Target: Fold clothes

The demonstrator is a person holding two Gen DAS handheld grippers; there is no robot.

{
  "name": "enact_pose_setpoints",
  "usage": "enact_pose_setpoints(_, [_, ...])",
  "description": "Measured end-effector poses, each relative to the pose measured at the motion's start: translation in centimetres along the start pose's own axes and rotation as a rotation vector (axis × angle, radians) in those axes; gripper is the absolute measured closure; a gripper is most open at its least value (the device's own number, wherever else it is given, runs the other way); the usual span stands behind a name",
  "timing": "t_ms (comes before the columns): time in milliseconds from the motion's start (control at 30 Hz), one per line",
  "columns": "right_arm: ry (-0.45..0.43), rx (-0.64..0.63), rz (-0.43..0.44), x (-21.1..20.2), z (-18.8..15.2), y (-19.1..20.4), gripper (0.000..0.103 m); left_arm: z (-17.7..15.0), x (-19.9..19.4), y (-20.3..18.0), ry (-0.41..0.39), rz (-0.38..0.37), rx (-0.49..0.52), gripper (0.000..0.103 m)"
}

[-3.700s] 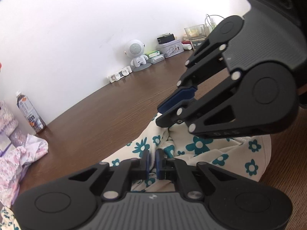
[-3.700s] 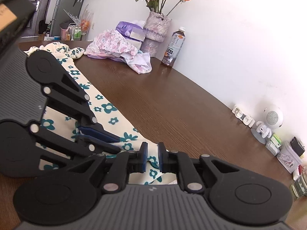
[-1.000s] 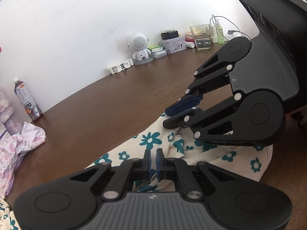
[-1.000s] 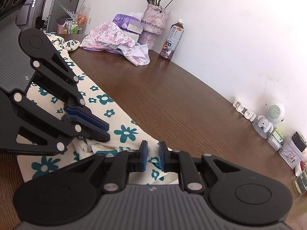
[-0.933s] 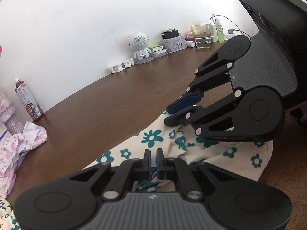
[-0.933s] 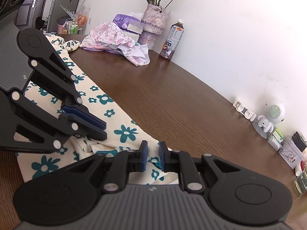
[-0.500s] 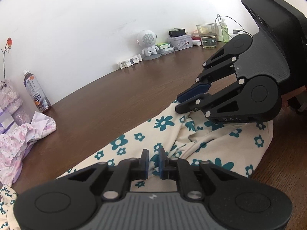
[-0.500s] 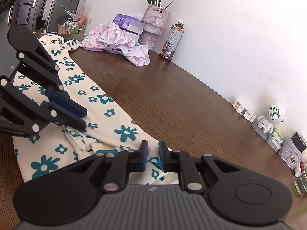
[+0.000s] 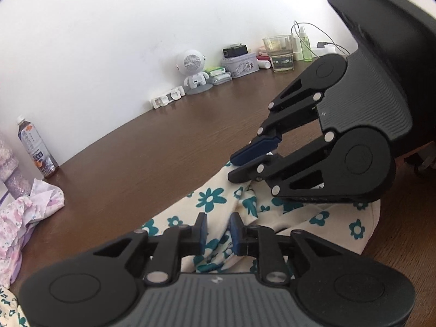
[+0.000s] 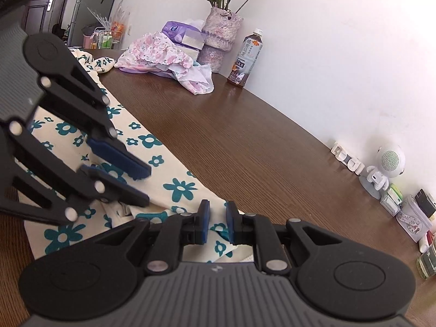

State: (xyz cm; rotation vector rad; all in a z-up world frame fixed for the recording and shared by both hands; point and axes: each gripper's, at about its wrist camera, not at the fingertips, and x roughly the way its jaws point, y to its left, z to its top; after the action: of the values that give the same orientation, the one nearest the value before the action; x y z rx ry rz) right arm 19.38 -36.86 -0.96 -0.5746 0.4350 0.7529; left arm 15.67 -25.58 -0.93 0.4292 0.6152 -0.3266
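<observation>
Cream floral garment (image 10: pixel 163 169) lies as a long band on the brown table (image 10: pixel 259 141), long axis running left-right between the grippers; left gripper (image 9: pixel 217 231) and right gripper (image 10: pixel 217 222) both slightly parted over the same bunched end, right nearer its tip.

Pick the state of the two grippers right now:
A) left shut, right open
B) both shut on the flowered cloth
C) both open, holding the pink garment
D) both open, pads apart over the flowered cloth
D: the left gripper and the right gripper each show a clear gap between their blue pads, with the flowered cloth lying on the table below them.
</observation>
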Motion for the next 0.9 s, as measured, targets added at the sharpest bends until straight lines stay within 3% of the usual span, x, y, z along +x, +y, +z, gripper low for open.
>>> enact_pose_setpoints(67, [-0.003, 0.008, 0.007, -0.1, -0.1, -0.4, 0.088, 0.0, 0.0, 0.3, 0.003, -0.007, -0.015, 0.085])
enact_pose_setpoints(167, [0.000, 0.031, -0.004, -0.3, -0.1, -1.1, 0.077, -0.2, 0.0, 0.4, 0.002, -0.006, -0.015, 0.085])
enact_pose_setpoints(467, [0.014, 0.081, 0.017, -0.5, -0.2, -2.1, 0.078, -0.8, -0.3, 0.6, -0.014, -0.006, -0.025, 0.085])
enact_pose_setpoints(600, [0.022, 0.112, 0.054, -0.5, -0.3, -2.5, 0.084, -1.0, -0.5, 0.6, -0.017, -0.007, -0.032, 0.085])
enact_pose_setpoints(733, [0.024, 0.106, 0.054, -0.4, -0.3, -2.3, 0.085, -0.9, -1.7, 1.0, -0.060, -0.022, -0.057, 0.085])
enact_pose_setpoints(900, [0.024, 0.083, 0.044, -0.4, -0.4, -1.8, 0.085, -0.8, -2.2, 2.1, -0.053, 0.021, -0.073, 0.086])
